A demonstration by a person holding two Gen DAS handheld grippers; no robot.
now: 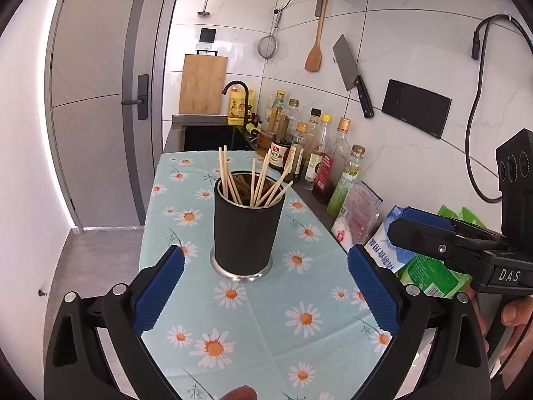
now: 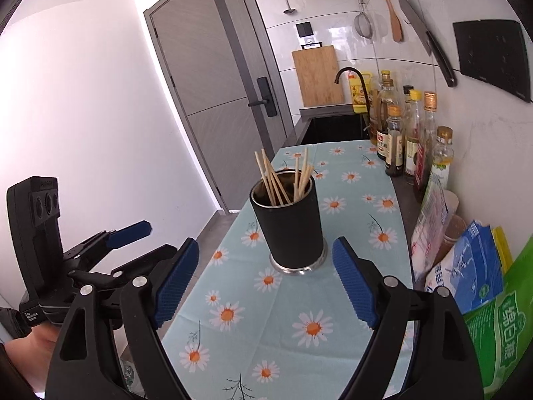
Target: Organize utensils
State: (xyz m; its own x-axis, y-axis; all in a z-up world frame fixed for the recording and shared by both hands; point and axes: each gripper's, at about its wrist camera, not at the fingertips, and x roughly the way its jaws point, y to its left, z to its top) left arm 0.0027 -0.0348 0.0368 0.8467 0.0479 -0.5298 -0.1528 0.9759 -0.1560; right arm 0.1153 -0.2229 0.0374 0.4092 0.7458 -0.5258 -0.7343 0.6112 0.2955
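A black utensil cup with a steel base (image 1: 245, 230) (image 2: 289, 228) stands upright on the daisy-print cloth (image 1: 266, 326) (image 2: 293, 300). Several wooden chopsticks (image 1: 253, 180) (image 2: 283, 180) stand in it, fanned out. My left gripper (image 1: 265, 266) is open and empty, its blue pads just short of the cup's base on either side. My right gripper (image 2: 266, 260) is open and empty, also just short of the cup. The right gripper shows at the right edge of the left wrist view (image 1: 433, 233), and the left gripper at the left edge of the right wrist view (image 2: 126, 233).
Sauce and oil bottles (image 1: 319, 153) (image 2: 409, 140) line the wall on the right. Food packets (image 1: 383, 230) (image 2: 473, 266) sit nearer on the right. A black sink (image 1: 213, 136) with a tap lies beyond the cloth. A cleaver (image 1: 353, 73), spatula and strainer hang on the wall.
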